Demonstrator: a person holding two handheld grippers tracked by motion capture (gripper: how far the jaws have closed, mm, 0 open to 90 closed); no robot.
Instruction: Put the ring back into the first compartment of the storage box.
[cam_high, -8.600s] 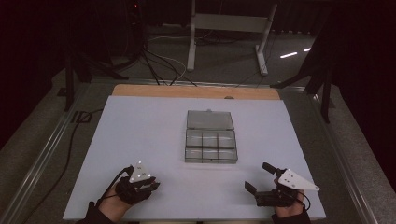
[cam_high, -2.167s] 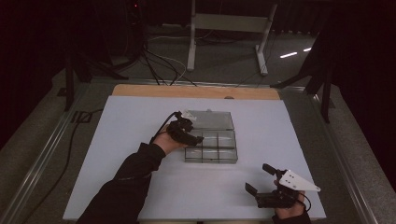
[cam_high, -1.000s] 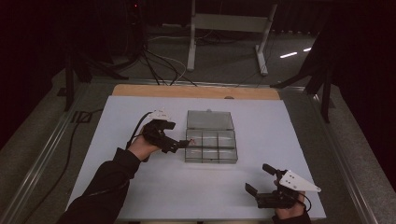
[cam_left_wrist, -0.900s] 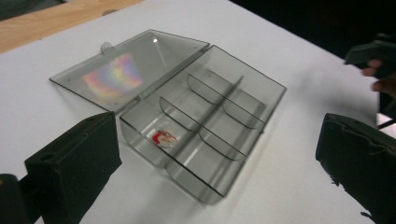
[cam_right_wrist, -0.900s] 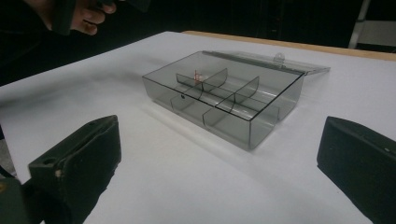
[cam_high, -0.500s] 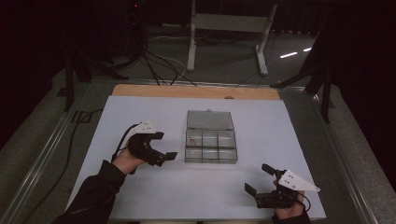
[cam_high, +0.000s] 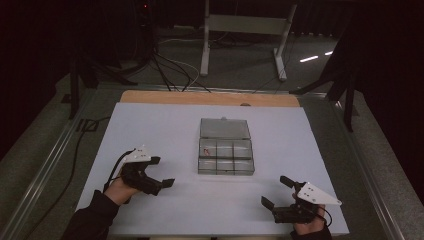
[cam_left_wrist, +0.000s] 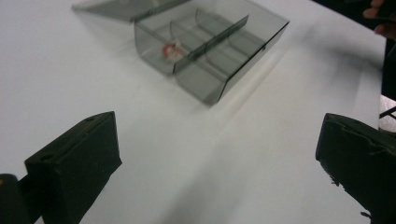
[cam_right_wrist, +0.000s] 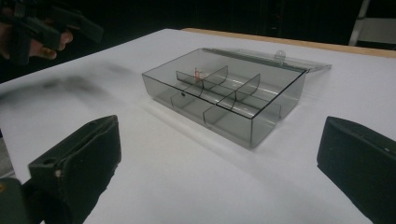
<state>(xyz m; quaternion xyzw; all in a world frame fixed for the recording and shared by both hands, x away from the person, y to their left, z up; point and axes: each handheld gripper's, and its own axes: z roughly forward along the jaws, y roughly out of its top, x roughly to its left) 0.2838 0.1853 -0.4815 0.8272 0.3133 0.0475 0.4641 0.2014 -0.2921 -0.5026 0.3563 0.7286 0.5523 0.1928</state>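
Note:
A clear grey compartment box (cam_high: 226, 156) lies in the middle of the white table, its lid (cam_high: 224, 128) folded flat behind it. A small red and white item (cam_high: 206, 149) sits in the box's back left compartment; it also shows as a small red and white item (cam_left_wrist: 172, 50) in the left gripper view and as a reddish item (cam_right_wrist: 199, 73) in the right gripper view. My left gripper (cam_high: 161, 172) stands open and empty left of the box (cam_left_wrist: 212, 46). My right gripper (cam_high: 276, 192) rests open and empty near the front right, facing the box (cam_right_wrist: 229, 95).
The white table sheet (cam_high: 150, 130) ends at a wooden strip (cam_high: 210, 98) along the far edge. A metal rail (cam_high: 45, 165) runs down the left side. A stand's legs (cam_high: 205, 45) and cables (cam_high: 170, 70) are on the floor beyond the table.
My left gripper went out to the box, then drew back toward the front left and now stands open and empty. A small red and white item now lies in the box. The right gripper stayed put.

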